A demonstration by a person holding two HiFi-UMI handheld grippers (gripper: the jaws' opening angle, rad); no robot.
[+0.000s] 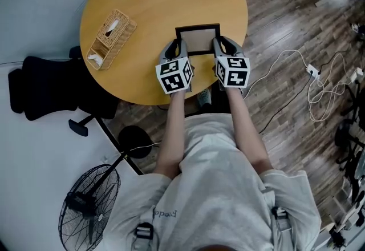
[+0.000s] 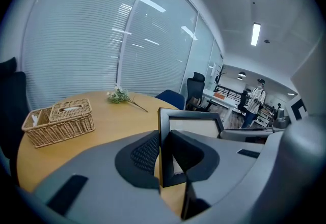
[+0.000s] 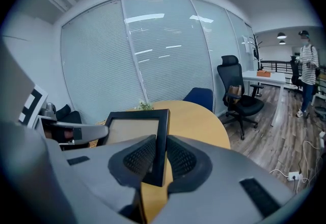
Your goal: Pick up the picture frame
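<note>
Person in a pale grey tee, with a grey gripper in each hand.
T-shirt (image 1: 222, 187) pale grey, loose, short-sleeved, with a small darker print on the front; forearms bare; black straps (image 1: 142, 231) with buckles over both shoulders; left gripper (image 1: 177, 50) and right gripper (image 1: 221, 47) alike, with smooth, rounded grey shells; jaws lined with black mesh-textured pads (image 2: 145, 152); small black rectangular insets set into the shells; each gripper carries a white cube, left cube (image 1: 174, 76) and right cube (image 1: 232, 71), printed with black square markers on every visible face.
</note>
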